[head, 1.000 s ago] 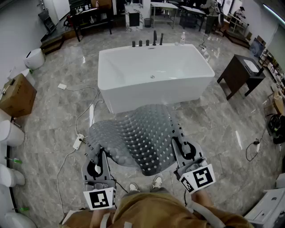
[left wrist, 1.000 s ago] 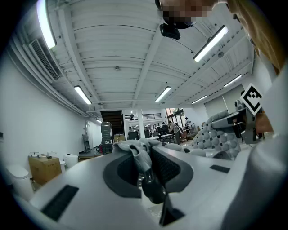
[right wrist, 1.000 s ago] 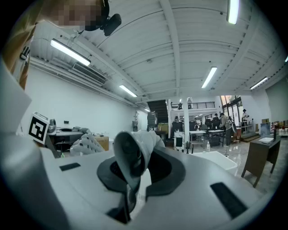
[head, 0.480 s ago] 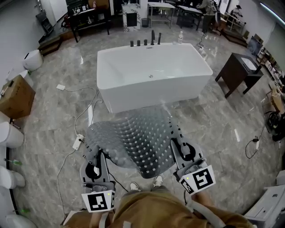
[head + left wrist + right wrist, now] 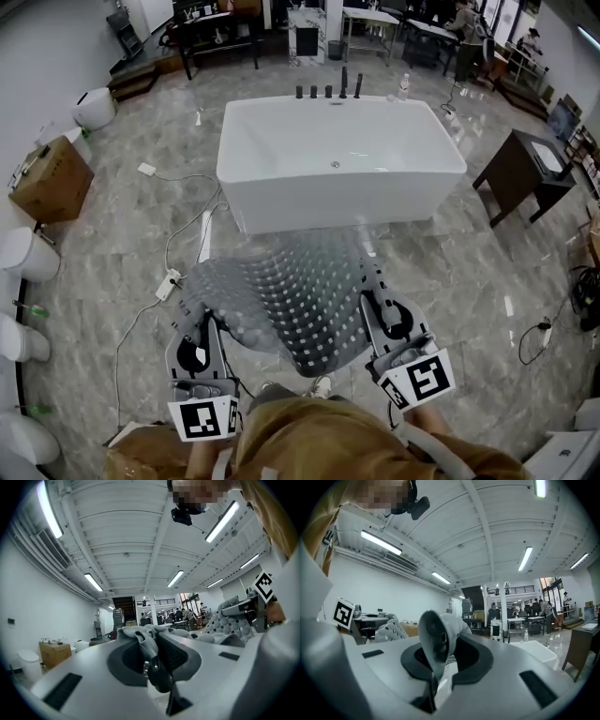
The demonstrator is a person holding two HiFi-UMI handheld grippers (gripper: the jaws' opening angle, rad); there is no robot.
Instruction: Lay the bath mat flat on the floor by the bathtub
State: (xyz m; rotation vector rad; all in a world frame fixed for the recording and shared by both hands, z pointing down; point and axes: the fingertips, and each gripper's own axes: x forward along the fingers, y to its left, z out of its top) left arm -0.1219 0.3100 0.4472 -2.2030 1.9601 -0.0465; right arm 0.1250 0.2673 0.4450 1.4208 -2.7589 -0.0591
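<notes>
Closest in, one shoe [image 5: 322, 384] shows under the person's torso, where two showed a second ago. The left gripper [image 5: 193, 317] and right gripper [image 5: 375, 284] keep their places at the near corners of the bath mat [image 5: 281, 298]. The mat holds the same bowed spread above the floor [image 5: 450, 272], on the near side of the bathtub [image 5: 337, 159]. The tub and the cardboard box [image 5: 52, 178] have slid rightward in the head view. Only the gripper views show the grip: the left fingers [image 5: 176, 657] pinch a bunched edge of mat, the right ones clamp a fold bearing a suction cup. Only the head view shows the whole mat; the right gripper view looks level to a tub corner, the left to the box
</notes>
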